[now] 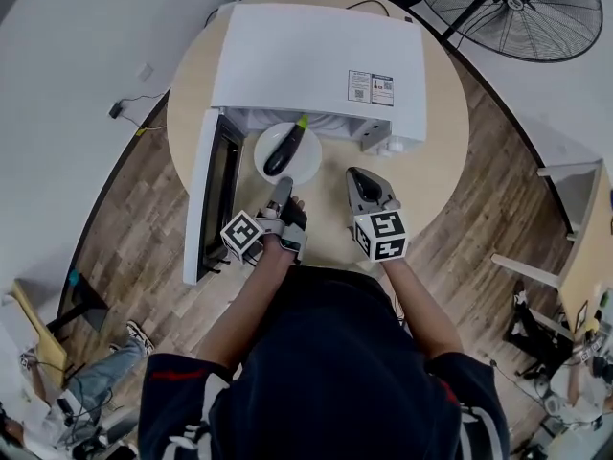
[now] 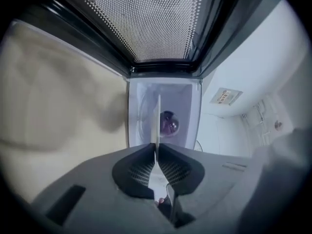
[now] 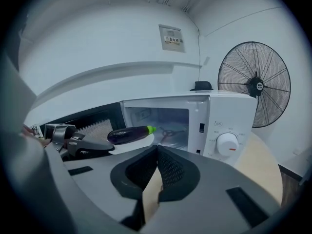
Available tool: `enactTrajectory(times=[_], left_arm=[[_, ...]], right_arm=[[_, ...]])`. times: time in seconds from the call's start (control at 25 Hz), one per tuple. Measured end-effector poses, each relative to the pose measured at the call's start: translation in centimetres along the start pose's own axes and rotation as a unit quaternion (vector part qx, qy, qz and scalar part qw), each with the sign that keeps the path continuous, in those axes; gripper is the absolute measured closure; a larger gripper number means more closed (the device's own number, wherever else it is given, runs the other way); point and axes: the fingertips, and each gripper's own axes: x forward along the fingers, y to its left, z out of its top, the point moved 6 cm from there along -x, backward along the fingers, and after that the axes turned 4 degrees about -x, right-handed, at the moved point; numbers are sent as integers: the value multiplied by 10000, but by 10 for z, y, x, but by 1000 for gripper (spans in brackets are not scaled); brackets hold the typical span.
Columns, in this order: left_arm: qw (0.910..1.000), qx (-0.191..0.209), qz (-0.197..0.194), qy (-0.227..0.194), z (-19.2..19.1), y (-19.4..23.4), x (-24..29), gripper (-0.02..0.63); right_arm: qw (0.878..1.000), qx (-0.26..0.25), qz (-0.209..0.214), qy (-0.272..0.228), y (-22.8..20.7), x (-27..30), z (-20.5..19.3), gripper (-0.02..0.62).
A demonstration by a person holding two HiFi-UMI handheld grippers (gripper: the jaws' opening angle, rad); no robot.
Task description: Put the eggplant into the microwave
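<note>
Now left gripper (image 1: 280, 190) clamps the plate (image 1: 312, 157), eggplant (image 1: 282, 151) aboard, at the microwave (image 1: 306, 56) mouth, frame centre; right gripper (image 1: 363, 174) closed, empty.

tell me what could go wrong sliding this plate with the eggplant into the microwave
1. The left gripper jaws pinch the plate only at its near rim; it could tip, and the loose eggplant could roll off.
2. The plate is right at the microwave opening, so its far edge could catch the sill or the open door beside it.
</note>
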Motion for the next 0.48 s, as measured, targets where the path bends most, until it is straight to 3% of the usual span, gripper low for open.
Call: enactTrajectory(times=[0.48], left_arm=[[9996,119,-86,251,17,27,35,577]], right_arm=[[9993,-60,-108,339,-7,2,-20,583]])
